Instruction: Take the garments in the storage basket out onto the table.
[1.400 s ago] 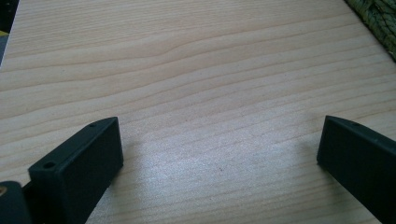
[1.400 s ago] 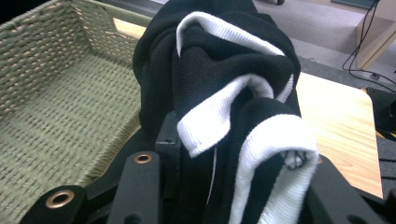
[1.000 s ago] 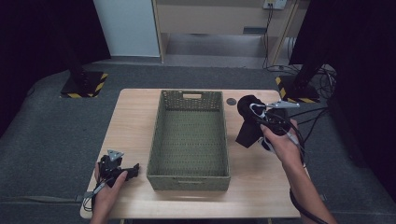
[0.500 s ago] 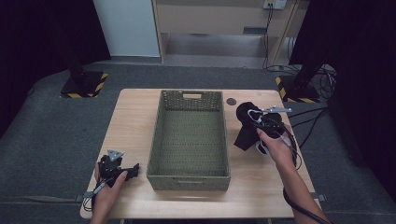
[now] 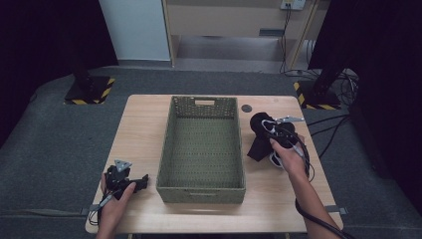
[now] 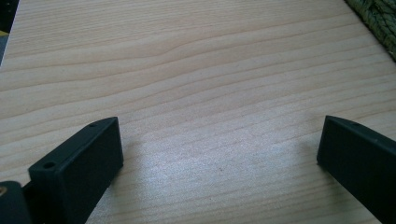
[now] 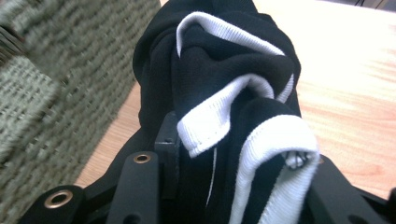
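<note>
A black garment with white trim [image 5: 258, 137] is bunched up just right of the green woven basket [image 5: 201, 192], its lower end down on the wooden table [image 5: 278, 199]. My right gripper [image 5: 271, 130] is shut on the garment [image 7: 219, 70], whose folds rise between the jaws of the right gripper [image 7: 233, 186]; the basket wall [image 7: 56, 70] is close on the left. My left gripper [image 5: 141, 180] lies at the table's front left, held by a hand. In its own view the left gripper [image 6: 219, 149] is open over bare wood, and a basket corner [image 6: 377, 18] shows top right.
A small dark round disc [image 5: 246, 108] lies on the table behind the garment. The basket's inside looks bare. Cables [image 5: 318, 144] trail off the table's right side. Dark stand bases [image 5: 88, 89] sit on the floor beyond the table.
My right gripper has carried the garment a little nearer and leftward, lower toward the table beside the basket. The left gripper has stayed still.
</note>
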Available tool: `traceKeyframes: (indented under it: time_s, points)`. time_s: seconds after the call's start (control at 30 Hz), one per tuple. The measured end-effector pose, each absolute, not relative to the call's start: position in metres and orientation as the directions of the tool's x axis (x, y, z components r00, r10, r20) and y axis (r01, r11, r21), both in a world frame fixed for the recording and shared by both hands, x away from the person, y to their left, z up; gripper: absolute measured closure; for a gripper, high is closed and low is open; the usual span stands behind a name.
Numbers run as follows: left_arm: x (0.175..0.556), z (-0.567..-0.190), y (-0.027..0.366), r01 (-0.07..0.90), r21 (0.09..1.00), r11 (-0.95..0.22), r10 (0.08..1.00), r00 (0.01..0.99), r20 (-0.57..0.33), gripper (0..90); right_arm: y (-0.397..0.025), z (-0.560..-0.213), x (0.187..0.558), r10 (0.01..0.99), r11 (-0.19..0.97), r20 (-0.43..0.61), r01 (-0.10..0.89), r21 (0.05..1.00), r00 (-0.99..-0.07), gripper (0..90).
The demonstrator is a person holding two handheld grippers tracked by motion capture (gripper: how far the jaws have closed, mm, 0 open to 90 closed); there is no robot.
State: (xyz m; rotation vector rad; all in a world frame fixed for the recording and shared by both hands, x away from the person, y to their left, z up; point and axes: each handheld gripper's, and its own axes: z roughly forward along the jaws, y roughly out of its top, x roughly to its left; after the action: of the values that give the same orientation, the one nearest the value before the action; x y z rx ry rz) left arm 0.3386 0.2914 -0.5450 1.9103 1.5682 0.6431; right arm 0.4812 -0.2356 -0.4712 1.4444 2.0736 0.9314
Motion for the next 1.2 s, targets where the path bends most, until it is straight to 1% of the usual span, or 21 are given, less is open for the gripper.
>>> traceKeyframes:
  time_s: [0.6, 0.9, 1.2]
  points:
    - [0.339, -0.545, 0.291, 0.702, 0.698, -0.141, 0.981, 0.193, 0.004, 0.0, -0.235, -0.496, 0.485, 0.940, 0.218, 0.031, 0.666, 0.714, -0.340, 58.1]
    - [0.339, -0.545, 0.291, 0.702, 0.698, -0.141, 0.981, 0.193, 0.005, 0.0, -0.233, -0.501, 0.485, 0.940, 0.220, 0.027, 0.669, 0.710, -0.339, 57.5]
    - [0.339, -0.545, 0.291, 0.702, 0.698, -0.141, 0.981, 0.193, 0.005, 0.0, -0.237, -0.509, 0.486, 0.943, 0.224, 0.013, 0.665, 0.712, -0.332, 54.8]
